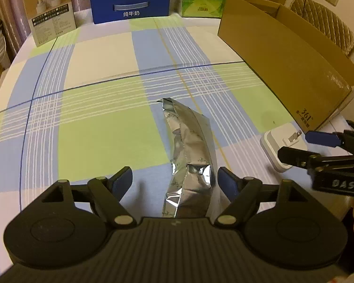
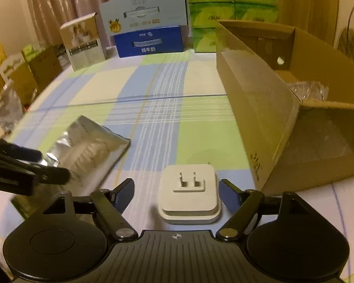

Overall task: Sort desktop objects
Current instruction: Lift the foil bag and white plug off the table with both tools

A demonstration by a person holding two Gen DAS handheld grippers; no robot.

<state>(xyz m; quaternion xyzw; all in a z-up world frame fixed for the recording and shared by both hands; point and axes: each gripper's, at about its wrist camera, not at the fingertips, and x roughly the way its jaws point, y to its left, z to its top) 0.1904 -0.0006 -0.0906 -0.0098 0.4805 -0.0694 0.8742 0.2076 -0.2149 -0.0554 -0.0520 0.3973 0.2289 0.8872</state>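
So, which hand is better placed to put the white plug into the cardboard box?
The right. Its gripper stands open around the white plug, and the cardboard box lies just to that side. The left gripper is open around the silver pouch, farther from the box.

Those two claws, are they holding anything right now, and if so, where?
Nothing. The left gripper is open around the foil bag; the right gripper is open around the white plug.

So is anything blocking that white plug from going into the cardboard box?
Only the box's own wall. The white square plug adapter lies on the cloth between the open right claw fingers; the open brown cardboard box stands beside it, so it must be lifted over the rim.
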